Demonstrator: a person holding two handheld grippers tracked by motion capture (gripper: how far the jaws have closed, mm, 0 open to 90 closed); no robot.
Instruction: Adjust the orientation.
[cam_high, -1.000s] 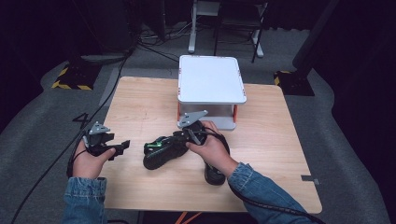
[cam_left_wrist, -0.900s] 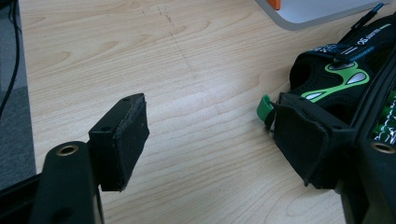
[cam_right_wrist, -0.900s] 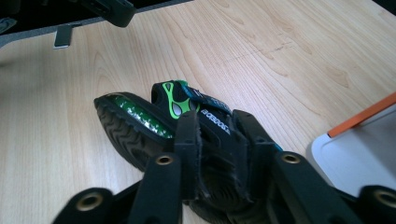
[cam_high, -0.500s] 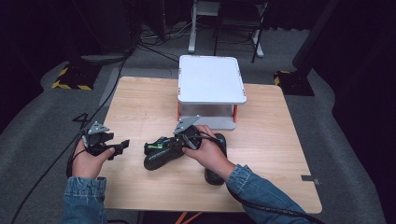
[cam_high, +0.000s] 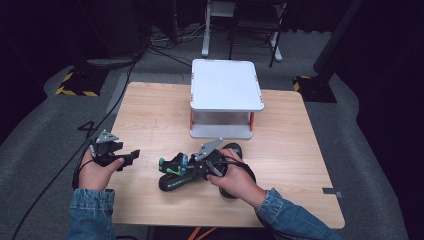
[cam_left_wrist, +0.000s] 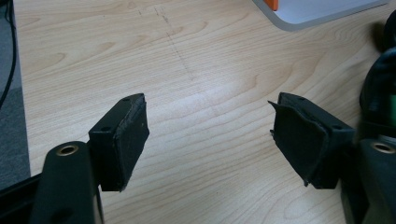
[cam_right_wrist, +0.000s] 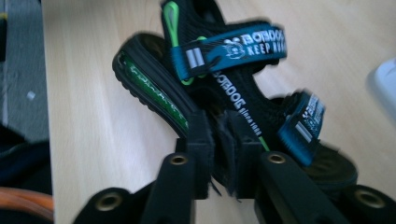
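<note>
A black sandal (cam_high: 172, 180) with blue straps and green trim lies on its side at the near middle of the wooden table (cam_high: 150, 110). My right gripper (cam_high: 192, 167) is shut on it. In the right gripper view the jaws of the right gripper (cam_right_wrist: 224, 154) pinch the sandal (cam_right_wrist: 233, 70) at its side, by the midfoot strap. A second dark sandal (cam_high: 234, 149) lies partly hidden under the right hand. My left gripper (cam_high: 131, 156) hovers open at the near left, pointing toward the held sandal. The left gripper (cam_left_wrist: 210, 140) has bare wood between its pads.
A white two-level stand (cam_high: 225, 85) with orange posts sits at the table's far middle; its base (cam_left_wrist: 317, 9) shows in the left gripper view. A cable (cam_high: 100, 130) trails off the left edge. Bare wood lies at the left and right of the stand.
The right hand and its gripper have shifted a little toward the near edge, still holding the sandal. The left gripper has hardly moved.
</note>
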